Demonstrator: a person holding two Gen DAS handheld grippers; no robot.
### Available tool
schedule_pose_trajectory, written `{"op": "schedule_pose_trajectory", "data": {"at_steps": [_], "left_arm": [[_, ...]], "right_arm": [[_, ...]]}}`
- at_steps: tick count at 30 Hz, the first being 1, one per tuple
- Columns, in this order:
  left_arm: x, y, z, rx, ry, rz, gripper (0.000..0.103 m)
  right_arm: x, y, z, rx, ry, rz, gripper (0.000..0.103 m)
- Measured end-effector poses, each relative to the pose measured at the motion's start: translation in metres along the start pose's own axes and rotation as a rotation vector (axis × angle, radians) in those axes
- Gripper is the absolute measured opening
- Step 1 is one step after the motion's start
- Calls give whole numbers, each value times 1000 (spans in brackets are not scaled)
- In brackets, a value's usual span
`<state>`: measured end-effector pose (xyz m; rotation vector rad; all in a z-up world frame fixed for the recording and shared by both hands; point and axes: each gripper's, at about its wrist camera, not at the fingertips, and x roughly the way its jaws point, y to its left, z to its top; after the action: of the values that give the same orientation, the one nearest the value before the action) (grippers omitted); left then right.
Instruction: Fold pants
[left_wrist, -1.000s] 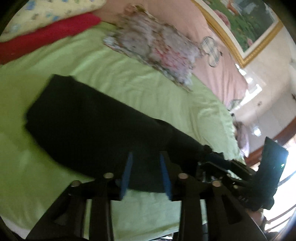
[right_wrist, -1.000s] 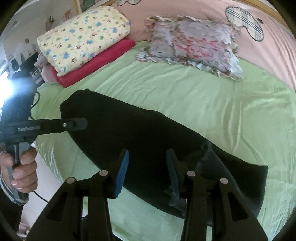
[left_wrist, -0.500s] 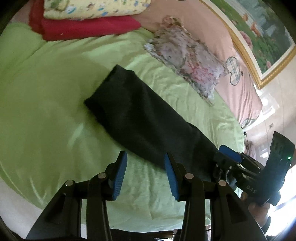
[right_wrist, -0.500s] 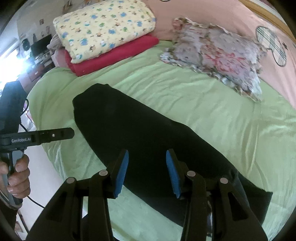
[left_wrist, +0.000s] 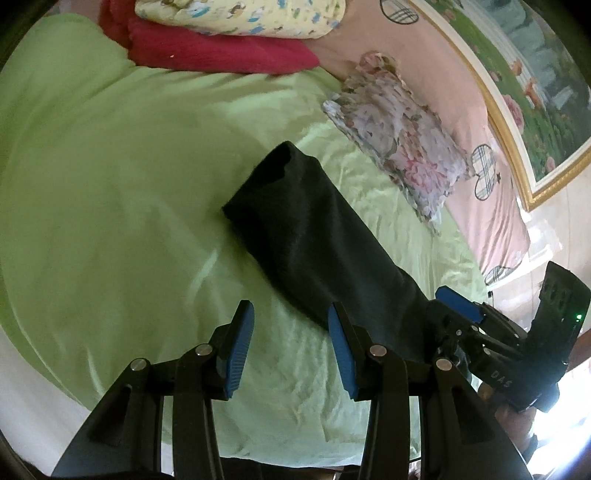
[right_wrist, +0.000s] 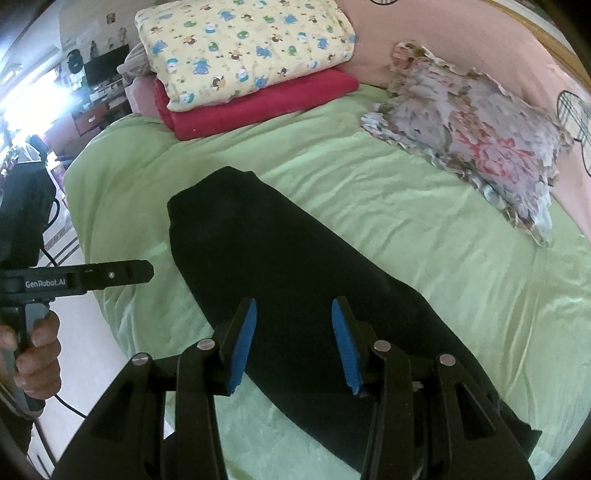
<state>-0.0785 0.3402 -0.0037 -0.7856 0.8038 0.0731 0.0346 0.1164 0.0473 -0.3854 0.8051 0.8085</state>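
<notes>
The black pants (left_wrist: 314, 236) lie as one long folded strip on the green bedsheet (left_wrist: 110, 192), also seen in the right wrist view (right_wrist: 280, 266). My left gripper (left_wrist: 290, 350) is open and empty, held above the sheet beside the strip's near edge. My right gripper (right_wrist: 293, 341) is open and empty, held over the wider end of the strip. The right gripper also shows in the left wrist view (left_wrist: 458, 306) at that end. The left gripper's body shows at the left of the right wrist view (right_wrist: 85, 277).
A floral pillow (right_wrist: 480, 136) lies at the back right of the bed. A yellow patterned quilt (right_wrist: 240, 48) sits folded on a red blanket (right_wrist: 266, 107) at the back left. A pink headboard (left_wrist: 491, 177) and a framed picture (left_wrist: 524, 74) are behind. The bed's edge (right_wrist: 96, 295) drops to the floor.
Both grippers have pulled up and back from the pants. The left one has swung away from the strip towards the sheet. The pants lie flatter and straighter.
</notes>
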Motion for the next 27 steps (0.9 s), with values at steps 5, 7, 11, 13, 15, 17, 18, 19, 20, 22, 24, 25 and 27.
{"op": "schedule_pose_trajectory", "data": {"at_steps": [5,7,11,13,15,17,18,19,20,22,24,25,27], "left_arm": [[4,3,4,-40,-13,-1,42],[5,4,6,-53,-16,7,47],[12,5,9,-84,-19,26,49],[16,7,11,-109,-17,37,49],[21,8,14,-128,-13,32,49],[25,7,16,-139,-12,34,49],[29,7,18,-139,-6,37,49],[31,6,19,-139,-4,39,49],[33,5,20,-139,-3,44,50],[40,3,23,-140,5,62,50],[45,4,25,-156,10,66,50],[47,6,26,-164,12,69,50],[51,7,29,-182,19,83,50]], "right_arm": [[11,0,9,-11,15,10,44],[18,-2,13,-13,25,25,45],[31,-8,25,0,36,80,45],[39,-13,35,11,35,131,45],[46,-15,43,18,33,165,45],[55,-20,56,24,27,207,45],[58,-21,59,23,28,216,45],[65,-23,67,22,32,237,45],[69,-24,71,21,33,247,45],[80,-26,83,9,39,273,45],[91,-28,92,6,52,303,45],[97,-29,96,8,61,327,45],[111,-29,105,-4,84,352,45]]}}
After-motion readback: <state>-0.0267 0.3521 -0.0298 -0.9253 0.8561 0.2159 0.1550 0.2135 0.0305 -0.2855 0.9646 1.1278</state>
